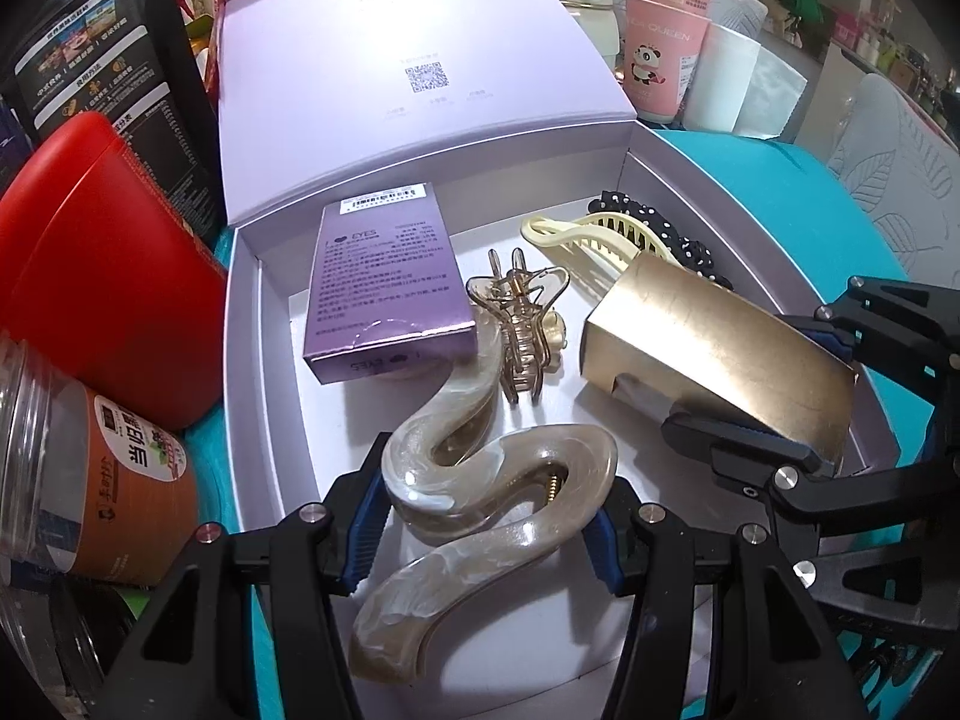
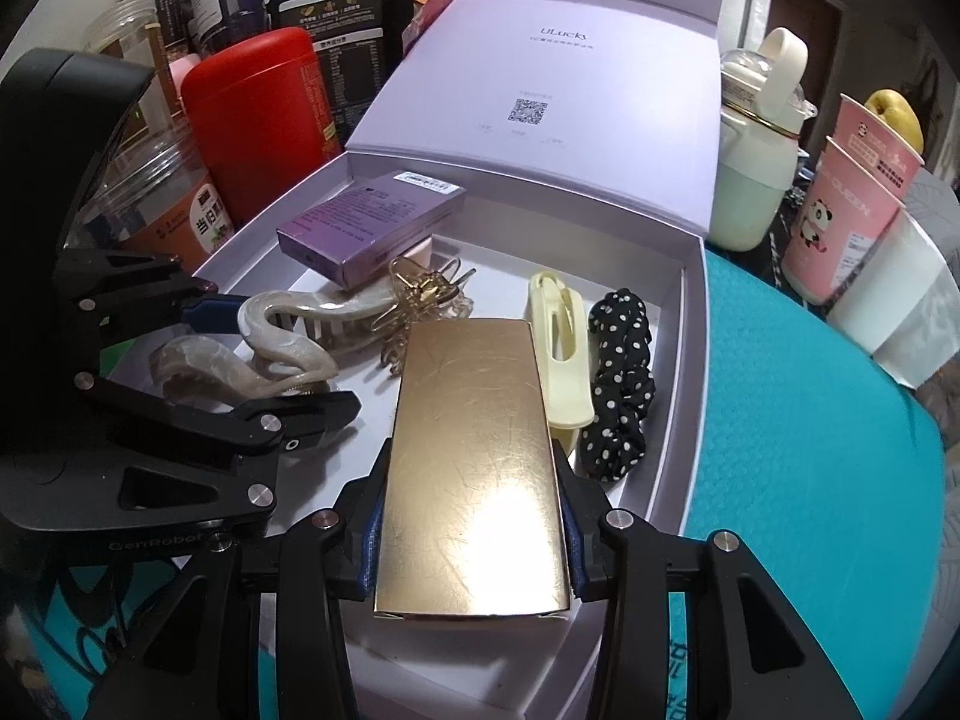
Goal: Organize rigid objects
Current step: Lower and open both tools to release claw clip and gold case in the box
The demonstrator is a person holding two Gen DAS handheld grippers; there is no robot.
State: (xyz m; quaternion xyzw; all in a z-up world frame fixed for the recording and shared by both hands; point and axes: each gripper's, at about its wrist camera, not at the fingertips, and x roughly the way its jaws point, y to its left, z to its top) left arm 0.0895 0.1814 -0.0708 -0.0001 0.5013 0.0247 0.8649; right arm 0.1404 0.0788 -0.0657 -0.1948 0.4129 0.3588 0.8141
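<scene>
- A pale lilac gift box (image 1: pixel 243 324) lies open on a teal cloth-covered table (image 2: pixel 810 420), its hinged lid (image 2: pixel 540 90) standing up at the far side with a QR code printed inside.
- Inside the box, far left, a purple carton (image 1: pixel 384 276) marked "EYES" lies flat; in the right wrist view its far edge rests on something pinkish that is mostly hidden.
- Just right of the carton is a clear amber claw clip (image 1: pixel 522 324), touching the far end of the wavy clip.
- At the far right of the box a cream banana hair clip (image 2: pixel 558 348) lies beside a black polka-dot scrunchie (image 2: pixel 618 378), which is against the right wall.
- The left gripper (image 1: pixel 486 516) is closed on a wavy pearl-beige hair claw (image 1: pixel 456 492) in the near left part of the box; both blue pads press its sides.
- The right gripper (image 2: pixel 471 534) clamps a flat gold box (image 2: pixel 474 450) by its long sides, tilted above the near right part of the box, its far end over the banana clip.
- Left of the box stand a red canister (image 1: pixel 90 252), a clear jar with an orange label (image 1: pixel 96 480) and a black printed pouch (image 1: pixel 108 60).
- Beyond the right far corner are a cream and mint water bottle (image 2: pixel 756 180), stacked pink panda paper cups (image 2: pixel 840 216) with a yellow fruit (image 2: pixel 894 114) on top, and a white paper roll (image 2: pixel 888 294).
</scene>
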